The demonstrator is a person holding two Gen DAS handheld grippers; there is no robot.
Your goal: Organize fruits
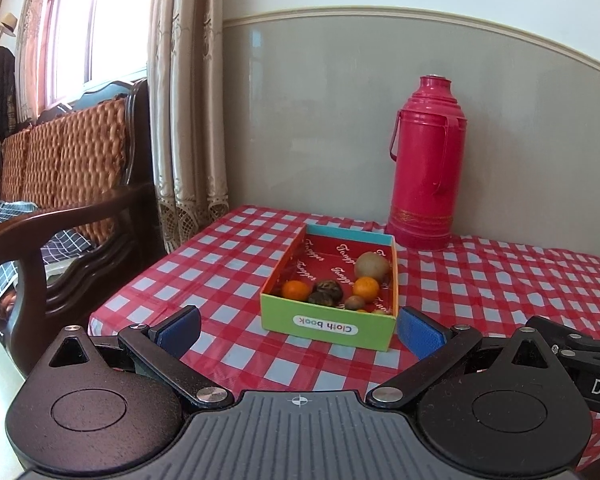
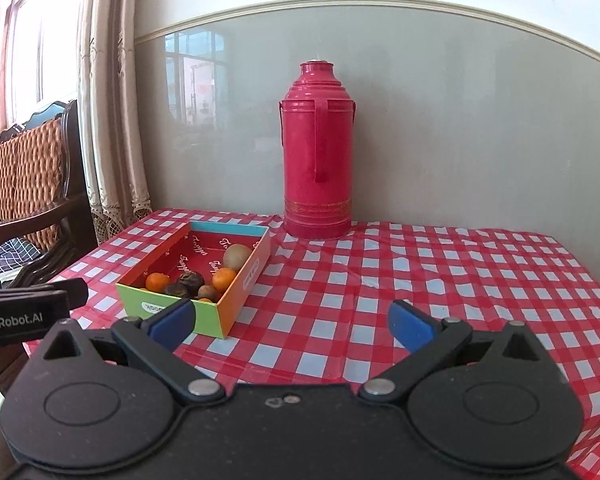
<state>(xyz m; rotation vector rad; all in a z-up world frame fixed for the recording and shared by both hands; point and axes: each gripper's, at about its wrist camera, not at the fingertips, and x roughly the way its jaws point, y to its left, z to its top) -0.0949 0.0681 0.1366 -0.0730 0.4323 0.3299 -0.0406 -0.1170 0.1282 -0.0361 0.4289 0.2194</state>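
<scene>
Both grippers are just hanging over the near edge of the red-and-white checked plastic tablecloth (image 2: 380, 272), and neither one has anything in it: the left gripper (image 1: 300, 330) has its blue-padded fingers (image 1: 418, 334) spread wide, framing the near end of the box, and the right gripper (image 2: 292, 326) is spread just as wide over bare cloth. All the fruit is sitting in the open rectangular cardboard box (image 1: 328, 326) with a green front, orange side, teal back rim and red lining; it sits at about 10 o'clock from the right gripper. The front label reads "Cloth book" upside down, and the lining has a white cursive word printed all over it that I can't make out for sure. Inside there's a round pale green-tan fruit (image 1: 372, 267) toward the back right, two small orange tangerines (image 1: 366, 289), two dark wrinkly fruits (image 1: 329, 289) between them, and a small brown one (image 1: 355, 303) near the front. A tall magenta thermos flask with a gold band (image 2: 318, 152) stands upright against the wall at 12 o'clock, just beyond the box's far right corner. In the right wrist view the left gripper's body shows "GenRobot.AI" on its side. A dark wooden bench with woven orange back pads (image 1: 72, 168) sits at 9 o'clock.
</scene>
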